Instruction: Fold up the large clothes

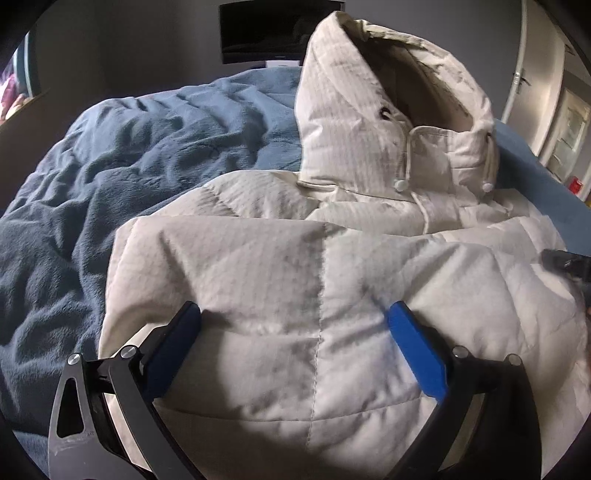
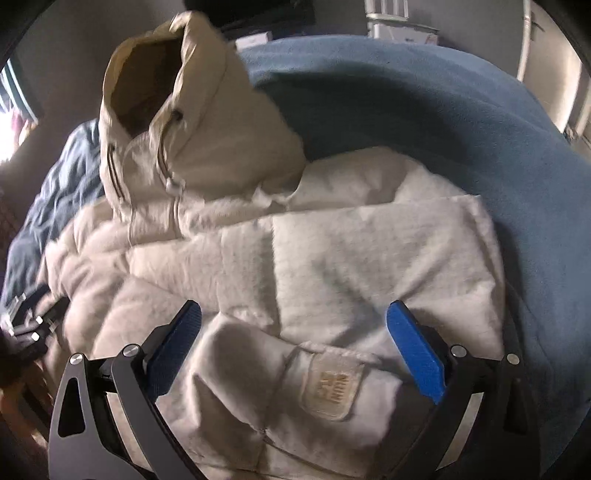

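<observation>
A white quilted puffer jacket (image 1: 280,258) lies on a bed, its hood (image 1: 369,92) standing up at the far end with drawcords hanging. My left gripper (image 1: 295,317) is open, its blue pads wide apart just over the jacket's folded body. The right wrist view shows the same jacket (image 2: 332,251) with its hood (image 2: 192,129) at upper left and a sewn label patch (image 2: 332,387) near the camera. My right gripper (image 2: 293,317) is open above that patch. Each gripper shows at the edge of the other's view: the right gripper (image 1: 569,262), the left gripper (image 2: 33,328).
A rumpled blue blanket (image 1: 129,155) covers the bed to the left of the jacket and, in the right wrist view, the blanket (image 2: 424,122) lies behind and to its right. A dark screen (image 1: 280,29) stands against the far wall, a door (image 1: 524,74) at right.
</observation>
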A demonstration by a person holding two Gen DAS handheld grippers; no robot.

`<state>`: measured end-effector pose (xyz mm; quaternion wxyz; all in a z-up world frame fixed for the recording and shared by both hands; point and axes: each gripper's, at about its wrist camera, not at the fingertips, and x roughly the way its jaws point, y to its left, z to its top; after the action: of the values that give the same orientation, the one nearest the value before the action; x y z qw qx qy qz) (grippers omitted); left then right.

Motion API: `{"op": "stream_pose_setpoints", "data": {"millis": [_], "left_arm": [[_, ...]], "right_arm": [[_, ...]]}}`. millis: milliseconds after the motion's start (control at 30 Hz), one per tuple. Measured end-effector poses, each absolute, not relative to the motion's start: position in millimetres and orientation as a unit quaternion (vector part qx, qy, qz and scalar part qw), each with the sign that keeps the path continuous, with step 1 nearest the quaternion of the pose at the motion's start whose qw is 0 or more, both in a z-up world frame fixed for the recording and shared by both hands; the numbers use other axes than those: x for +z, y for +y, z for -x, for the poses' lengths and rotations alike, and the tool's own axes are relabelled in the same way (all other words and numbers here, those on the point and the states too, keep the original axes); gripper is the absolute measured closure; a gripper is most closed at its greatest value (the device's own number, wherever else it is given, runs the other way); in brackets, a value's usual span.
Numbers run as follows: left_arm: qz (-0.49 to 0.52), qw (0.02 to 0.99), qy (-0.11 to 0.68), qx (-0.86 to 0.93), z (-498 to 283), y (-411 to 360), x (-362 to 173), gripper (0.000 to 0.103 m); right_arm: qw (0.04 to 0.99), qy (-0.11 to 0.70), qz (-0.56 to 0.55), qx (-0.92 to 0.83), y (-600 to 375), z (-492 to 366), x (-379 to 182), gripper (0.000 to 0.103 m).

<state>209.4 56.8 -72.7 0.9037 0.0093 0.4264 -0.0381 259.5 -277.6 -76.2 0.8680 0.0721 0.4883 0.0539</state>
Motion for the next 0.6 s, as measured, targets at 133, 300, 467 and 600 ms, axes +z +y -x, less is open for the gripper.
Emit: {"op": "stream_pose_setpoints", "data": {"millis": [133, 300, 467, 600], "left_arm": [[0.002, 0.9, 0.435, -0.019, -211.4, 56.3, -74.2, 0.005], [-0.005, 0.899, 0.436, -0.032, -209.3, 57.3, -69.1, 0.006], [0.001, 0.904, 0.426, -0.033, -225.5, 60.5, -44.3, 0.006], [0.008, 0.914, 0.403, -0.051, -252.0, 54.4, -14.6, 0.006]], "right_arm": [[0.891, 0.449, -0.052, 0.033, -282.8, -258.6, -61.4, 0.006], [0.909, 0.412, -0.05, 0.016, -286.3, -263.1, -46.8, 0.006], [0.927, 0.372, 0.014, 0.041, -277.6, -277.6, -26.1, 0.006], [0.925, 0.375, 0.016, 0.058, -267.0, -309.1, -13.6, 0.006]]}}
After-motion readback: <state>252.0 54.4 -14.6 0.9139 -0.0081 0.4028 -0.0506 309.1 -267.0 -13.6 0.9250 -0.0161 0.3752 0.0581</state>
